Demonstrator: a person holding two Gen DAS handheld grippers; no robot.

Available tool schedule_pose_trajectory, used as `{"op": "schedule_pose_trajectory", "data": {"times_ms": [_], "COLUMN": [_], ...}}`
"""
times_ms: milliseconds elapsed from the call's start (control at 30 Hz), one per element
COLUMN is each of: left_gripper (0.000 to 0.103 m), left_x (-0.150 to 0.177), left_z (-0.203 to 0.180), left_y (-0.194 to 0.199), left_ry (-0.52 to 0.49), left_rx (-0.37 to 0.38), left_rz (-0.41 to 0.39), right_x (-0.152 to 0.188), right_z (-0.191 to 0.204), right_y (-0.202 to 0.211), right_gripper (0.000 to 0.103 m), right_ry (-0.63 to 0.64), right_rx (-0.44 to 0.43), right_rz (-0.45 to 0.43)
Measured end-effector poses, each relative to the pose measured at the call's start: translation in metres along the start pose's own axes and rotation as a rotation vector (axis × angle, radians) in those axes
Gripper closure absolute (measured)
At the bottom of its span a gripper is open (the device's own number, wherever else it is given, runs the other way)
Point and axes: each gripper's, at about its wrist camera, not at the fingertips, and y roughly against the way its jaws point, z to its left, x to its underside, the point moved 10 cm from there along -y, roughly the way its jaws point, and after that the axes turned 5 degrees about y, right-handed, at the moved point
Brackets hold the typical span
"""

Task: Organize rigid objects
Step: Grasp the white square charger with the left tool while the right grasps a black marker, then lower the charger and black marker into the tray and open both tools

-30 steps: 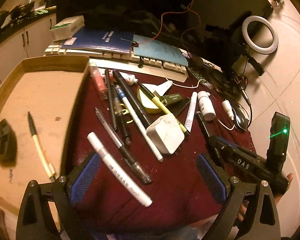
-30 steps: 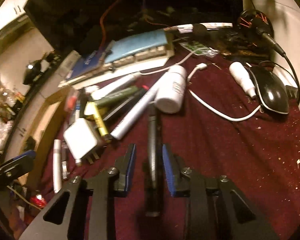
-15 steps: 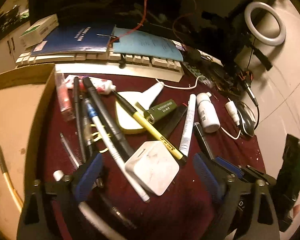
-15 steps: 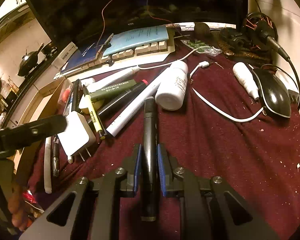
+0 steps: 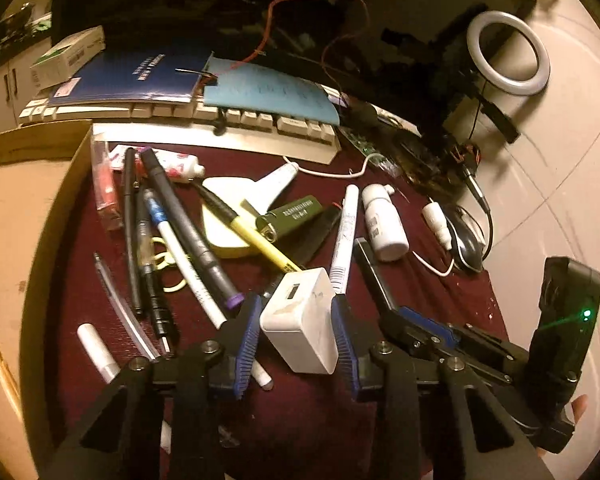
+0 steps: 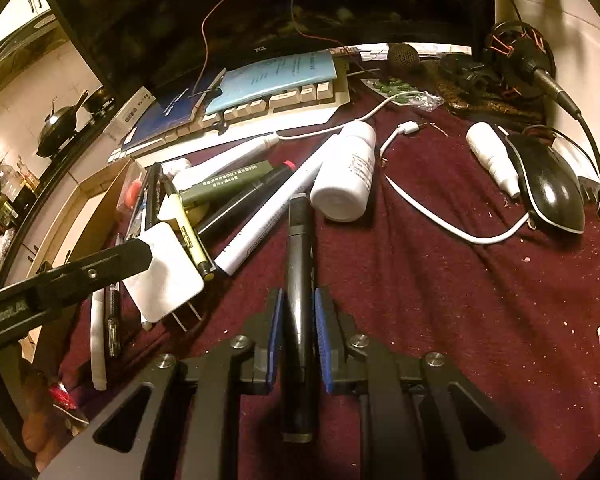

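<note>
A pile of pens and markers lies on a dark red cloth (image 5: 332, 420). A white charger block (image 5: 300, 328) sits between the blue pads of my left gripper (image 5: 296, 312), whose jaws are closing and touch both its sides. From the right wrist the same charger (image 6: 168, 268) shows its prongs toward me, with a left finger (image 6: 100, 268) over it. My right gripper (image 6: 298, 332) is shut on a black marker (image 6: 298, 248) that points away along the cloth. In the left wrist view the black marker (image 5: 374, 276) runs into the right gripper (image 5: 428, 330).
A cardboard tray (image 5: 16, 208) with a pen in it borders the cloth on the left. A keyboard (image 5: 220, 120) under blue booklets lies at the back. A white bottle (image 6: 348, 176), a white cable (image 6: 440, 224) and a black mouse (image 6: 552, 196) lie to the right.
My left gripper moved forward over the white markers to the charger and drew its jaws in around it. The right jaws went from slightly apart to tight on the black marker.
</note>
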Motion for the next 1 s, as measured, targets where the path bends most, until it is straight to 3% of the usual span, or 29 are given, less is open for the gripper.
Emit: {"op": "schedule_pose_trajectory", "data": {"times_ms": [33,167,233,333,533,600,1000], "left_gripper": [0.053,0.053,0.065,0.068,0.069,0.078,0.08], "left_x": [0.0,0.003,0.009,0.013,0.019,0.025,0.012], "left_z": [-0.002,-0.012,-0.018,-0.025,-0.039,-0.044,-0.032], "left_y": [-0.002,-0.01,-0.014,-0.012,-0.019,-0.025,0.017], "left_ry": [-0.004,-0.009,-0.013,-0.038,-0.017,-0.023,-0.01], "left_rx": [0.001,0.023,0.046,0.04,0.127,0.129,0.091], "left_rz": [-0.001,0.016,0.04,0.023,0.061,0.078,-0.052], "right_x": [0.0,0.0,0.0,0.0,0.001,0.002,0.0], "right_z": [0.0,-0.001,-0.001,-0.002,0.001,0.002,0.012], "right_y": [0.0,0.0,0.0,0.0,0.0,0.001,0.014], "right_gripper": [0.087,0.087,0.087,0.087,0.087,0.087,0.088], "right_ry": [-0.002,-0.01,-0.008,-0.004,0.015,0.03,0.036], "right_rx": [-0.001,-0.006,-0.004,0.0,0.026,0.037,-0.017], "right_rz": [0.0,-0.001,-0.002,-0.003,-0.007,-0.008,-0.068]}}
